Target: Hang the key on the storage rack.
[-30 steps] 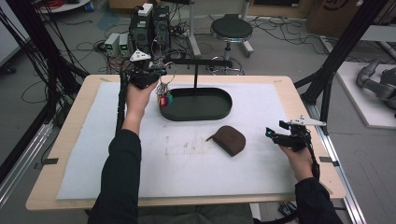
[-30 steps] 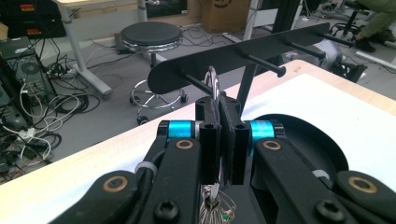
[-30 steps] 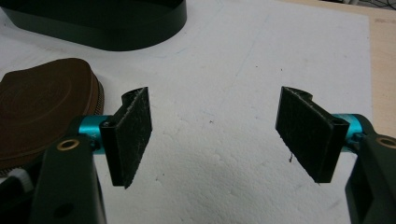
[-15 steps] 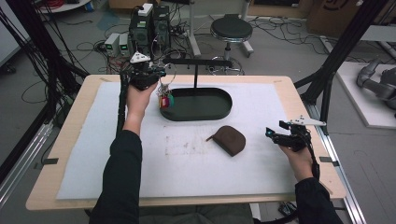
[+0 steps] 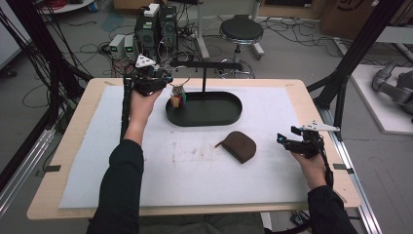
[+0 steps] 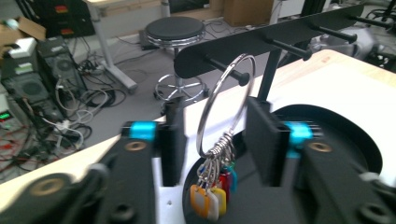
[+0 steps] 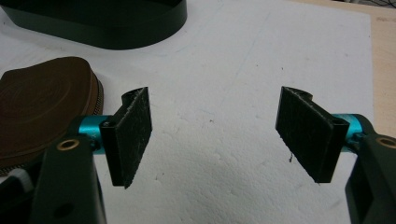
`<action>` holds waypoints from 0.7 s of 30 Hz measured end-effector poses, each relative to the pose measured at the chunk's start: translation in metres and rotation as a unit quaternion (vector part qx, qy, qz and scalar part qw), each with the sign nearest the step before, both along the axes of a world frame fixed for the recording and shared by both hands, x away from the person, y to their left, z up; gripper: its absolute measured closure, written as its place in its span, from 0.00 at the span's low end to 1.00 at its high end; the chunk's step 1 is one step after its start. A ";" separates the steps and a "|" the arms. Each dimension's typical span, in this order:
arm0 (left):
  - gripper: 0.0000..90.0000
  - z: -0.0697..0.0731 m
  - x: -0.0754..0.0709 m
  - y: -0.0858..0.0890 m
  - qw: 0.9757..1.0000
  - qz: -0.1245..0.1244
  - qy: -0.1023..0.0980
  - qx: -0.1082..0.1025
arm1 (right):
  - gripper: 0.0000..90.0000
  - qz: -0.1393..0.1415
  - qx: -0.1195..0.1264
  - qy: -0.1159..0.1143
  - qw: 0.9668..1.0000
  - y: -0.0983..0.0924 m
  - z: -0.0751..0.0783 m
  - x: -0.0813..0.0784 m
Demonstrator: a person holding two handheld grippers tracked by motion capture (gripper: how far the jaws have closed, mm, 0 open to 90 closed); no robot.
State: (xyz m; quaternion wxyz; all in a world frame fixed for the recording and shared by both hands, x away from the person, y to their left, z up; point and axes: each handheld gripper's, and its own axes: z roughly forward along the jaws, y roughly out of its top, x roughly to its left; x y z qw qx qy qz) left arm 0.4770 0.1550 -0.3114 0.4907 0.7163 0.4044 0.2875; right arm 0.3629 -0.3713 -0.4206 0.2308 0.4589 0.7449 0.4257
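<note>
- Nothing shifts since the earlier frame, high view: left gripper (image 5: 168,80) hovers by the key ring (image 5: 178,87) at the stand's (image 5: 204,64) left peg, near the desk's (image 5: 292,87) far edge.
- Left gripper view: jaws spread around the ring, hanging on the peg, not gripping.
- Right gripper view: right gripper (image 7: 212,135) jaws spread, beside the brown pouch (image 7: 42,105).

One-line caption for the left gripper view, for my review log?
Left gripper open around a metal key ring with coloured tags, hanging on a peg of the black rack.
</note>
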 end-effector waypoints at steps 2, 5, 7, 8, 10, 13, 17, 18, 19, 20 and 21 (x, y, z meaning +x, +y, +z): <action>0.55 0.000 -0.008 0.001 1.000 -0.003 -0.006 0.000 | 0.30 0.000 -0.001 0.001 1.000 0.000 0.000 0.000; 0.50 -0.001 -0.022 0.004 1.000 -0.018 -0.014 -0.001 | 0.30 0.000 -0.002 0.002 1.000 0.000 0.000 0.000; 0.47 -0.002 -0.034 0.007 0.999 -0.028 -0.020 -0.003 | 0.30 0.001 -0.001 0.000 1.000 0.001 0.000 0.000; 0.47 -0.002 -0.040 0.008 0.999 -0.029 -0.023 0.002 | 0.30 0.001 -0.002 0.000 1.000 0.001 0.000 0.000; 0.45 -0.004 -0.053 0.010 0.999 -0.031 -0.033 0.014 | 0.30 0.000 -0.002 0.000 1.000 0.001 0.000 0.000; 0.43 -0.006 -0.070 0.013 0.998 -0.041 -0.037 0.014 | 0.30 -0.001 -0.004 0.001 1.000 0.001 0.000 0.000; 0.38 -0.008 -0.092 0.017 0.997 -0.050 -0.049 0.013 | 0.30 -0.002 -0.004 -0.001 1.000 0.001 0.000 -0.001; 0.35 -0.009 -0.097 0.017 0.997 -0.052 -0.053 0.011 | 0.30 -0.003 -0.004 -0.001 1.000 0.001 0.000 -0.001; 0.34 -0.010 -0.102 0.019 0.997 -0.055 -0.057 0.012 | 0.30 -0.003 -0.004 -0.001 1.000 0.001 0.000 -0.001; 0.34 -0.012 -0.107 0.020 0.996 -0.060 -0.060 0.011 | 0.30 -0.003 -0.005 -0.002 1.000 0.002 0.000 0.000; 0.34 -0.014 -0.111 0.020 0.996 -0.063 -0.061 0.010 | 0.30 -0.004 -0.006 -0.001 1.000 0.002 0.000 -0.001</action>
